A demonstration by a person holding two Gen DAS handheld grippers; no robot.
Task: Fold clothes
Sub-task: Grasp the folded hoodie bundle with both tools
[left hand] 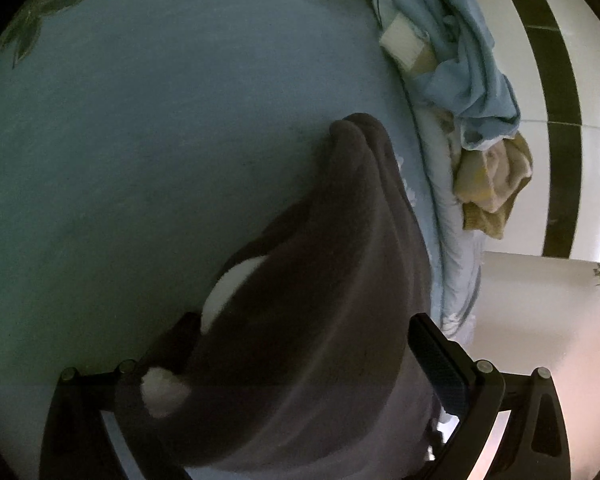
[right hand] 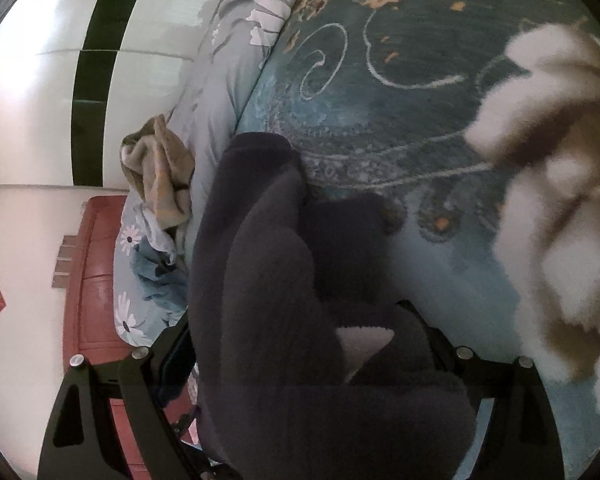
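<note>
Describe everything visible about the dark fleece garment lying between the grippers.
The dark fleece garment is charcoal grey, soft and fuzzy, with white patches showing at its folds. It lies bunched in thick rolls on the blue-green bedspread, one rounded end reaching away from the cameras. It fills the gap between the fingers of the left hand-held gripper and of the right hand-held gripper; whether either grips it is unclear.

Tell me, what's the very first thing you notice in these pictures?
The big dark grey fleecy garment with white patches grabs the eye first, draped across the teal patterned bed cover and filling the space right in front of both cameras. Next comes the fluffy white and tan plush thing at the right of the right wrist view. Along the bed's edge, a crumpled light blue cloth and a beige towel lie bunched.
</note>
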